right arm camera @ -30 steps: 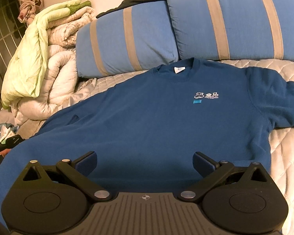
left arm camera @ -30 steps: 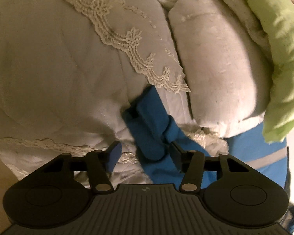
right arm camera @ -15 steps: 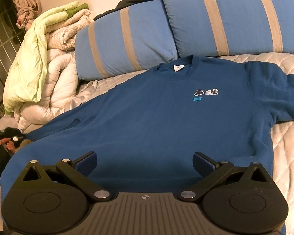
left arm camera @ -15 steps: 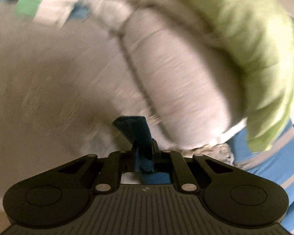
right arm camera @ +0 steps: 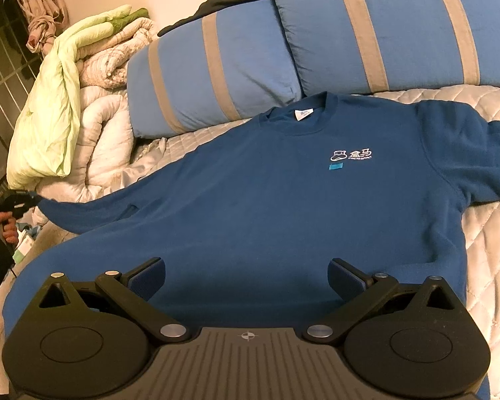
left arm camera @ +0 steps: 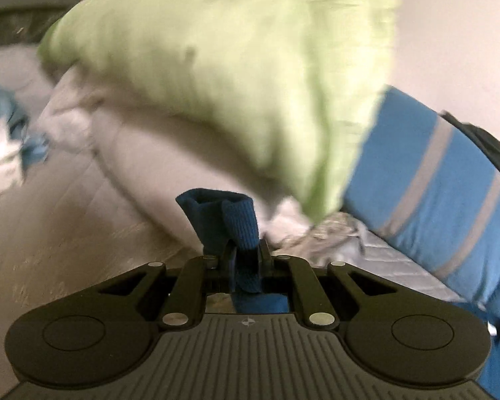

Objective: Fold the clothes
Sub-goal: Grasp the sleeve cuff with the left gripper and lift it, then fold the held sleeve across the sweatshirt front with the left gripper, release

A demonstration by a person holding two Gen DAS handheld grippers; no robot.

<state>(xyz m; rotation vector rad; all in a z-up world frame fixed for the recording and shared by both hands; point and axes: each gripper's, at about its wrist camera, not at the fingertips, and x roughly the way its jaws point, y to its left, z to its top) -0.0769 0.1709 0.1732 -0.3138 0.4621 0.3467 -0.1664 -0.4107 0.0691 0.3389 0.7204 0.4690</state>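
Note:
A dark blue sweatshirt [right arm camera: 266, 200] lies front up on the quilted bed, collar toward the pillows, with a white logo on the chest. My left gripper [left arm camera: 241, 256] is shut on the ribbed sleeve cuff [left arm camera: 226, 220], which sticks up between its fingers. In the right wrist view the left gripper [right arm camera: 30, 200] holds the sleeve stretched out to the far left, lifted off the bed. My right gripper [right arm camera: 246, 275] is open and empty, low over the sweatshirt's hem.
Two blue pillows with grey stripes [right arm camera: 216, 76] lean at the head of the bed. A heap of white duvet [right arm camera: 100, 140] and a light green blanket [right arm camera: 50, 116] lies at the left; the blanket also fills the left wrist view [left arm camera: 233, 76]. A quilted cream bedspread [right arm camera: 483, 233] covers the bed.
My left gripper closed on the sleeve cuff, then lifted and pulled it out to the left, straightening the sleeve. The right gripper stayed open over the hem.

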